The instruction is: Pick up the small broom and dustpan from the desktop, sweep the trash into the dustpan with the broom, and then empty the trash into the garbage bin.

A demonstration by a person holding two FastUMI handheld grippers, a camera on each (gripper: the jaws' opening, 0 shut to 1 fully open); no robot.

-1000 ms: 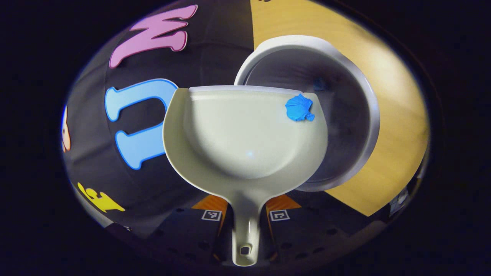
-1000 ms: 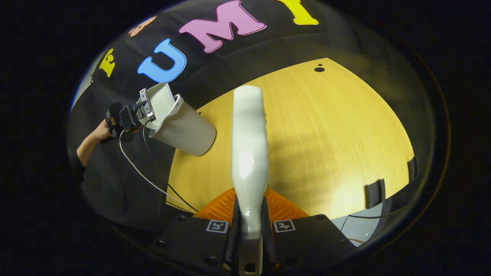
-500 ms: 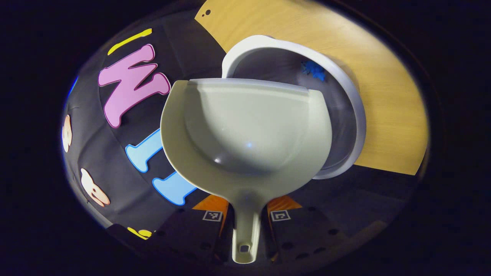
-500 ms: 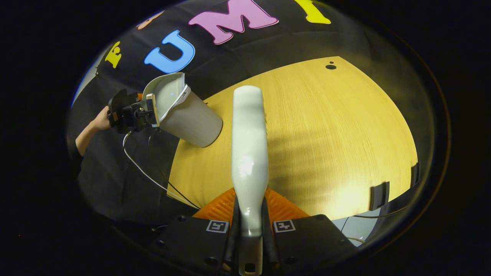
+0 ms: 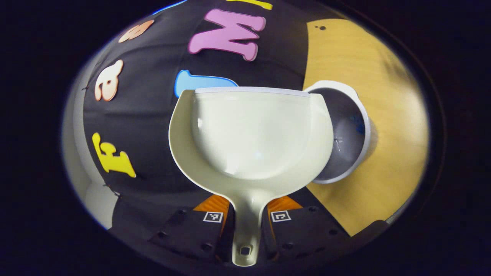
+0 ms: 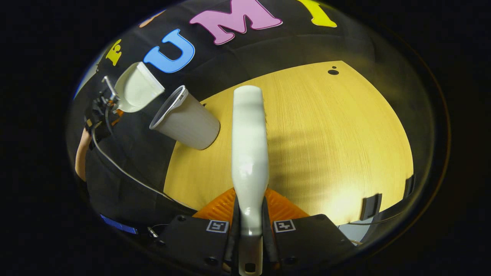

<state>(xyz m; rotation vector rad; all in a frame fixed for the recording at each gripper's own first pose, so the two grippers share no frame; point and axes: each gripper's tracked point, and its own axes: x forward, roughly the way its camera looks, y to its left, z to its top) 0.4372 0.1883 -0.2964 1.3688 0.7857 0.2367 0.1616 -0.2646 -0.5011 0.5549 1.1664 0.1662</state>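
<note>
Plastic dustpan (image 5: pixel 251 138): one, pale, rigid and likely light; its narrow handle was clamped between the left gripper (image 5: pixel 245 230) jaws, with the empty scoop straight ahead of them.
Broom (image 6: pixel 249 153): one, its smooth, probably slippery handle pinched between the right gripper (image 6: pixel 249 234) jaws and reaching forward over the wooden desktop (image 6: pixel 326 145).
Best hold: low on each handle, as taken, judging by shape.
Garbage bin (image 5: pixel 345 134): one, just beyond the left jaws, to their right, behind the scoop's edge.
Trash (image 5: pixel 358 124): one blue scrap, inside the bin.
Count: two grippers, both closed on handles.
</note>
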